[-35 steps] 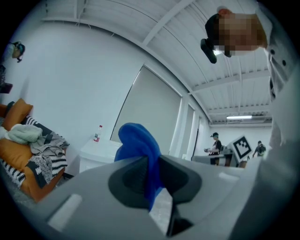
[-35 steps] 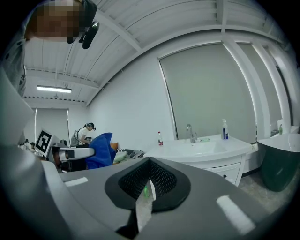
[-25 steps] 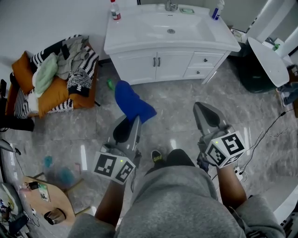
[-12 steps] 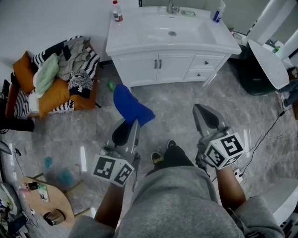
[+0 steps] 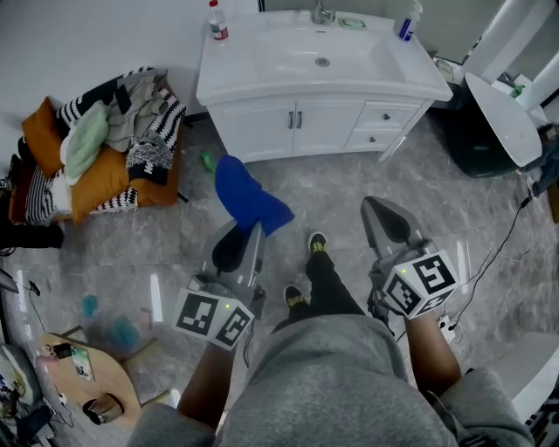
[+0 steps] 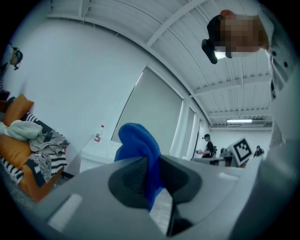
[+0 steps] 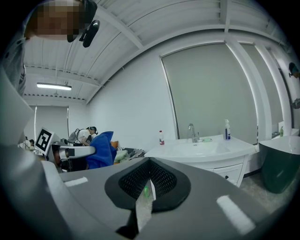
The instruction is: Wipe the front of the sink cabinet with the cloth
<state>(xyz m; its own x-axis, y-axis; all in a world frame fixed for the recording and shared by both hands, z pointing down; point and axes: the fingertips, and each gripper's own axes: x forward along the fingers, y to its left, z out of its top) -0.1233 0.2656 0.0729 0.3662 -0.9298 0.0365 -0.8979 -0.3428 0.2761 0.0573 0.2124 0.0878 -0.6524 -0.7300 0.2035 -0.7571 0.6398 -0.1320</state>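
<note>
- The left gripper (image 5: pixel 247 232) is clenched on the cloth (image 5: pixel 250 195). In the left gripper view the blue fabric (image 6: pixel 138 146) is pinched between the two pads and bunches up above the jaws.
- The cloth hangs in the air over the floor (image 5: pixel 332 196), in front of the cabinet (image 5: pixel 293 125) near its left front corner. It does not touch the cabinet.
- The right gripper (image 5: pixel 385 212) is clenched on nothing. In the right gripper view (image 7: pixel 148 182) its pads meet with nothing between them.
- The right gripper is held over the floor in front of the cabinet's right half, well apart from it.
- The cabinet doors and drawers are closed.
- On the sink top (image 5: pixel 236 77) a bottle (image 5: pixel 216 19) stands at the back left corner and a spray bottle (image 5: pixel 406 18) at the back right. The faucet (image 5: pixel 321 11) is at the back edge.
- A shoe (image 5: pixel 317 242) rests on the floor between the two grippers.
- A chair (image 5: pixel 105 140) heaped with clothes stands left of the cabinet.
</note>
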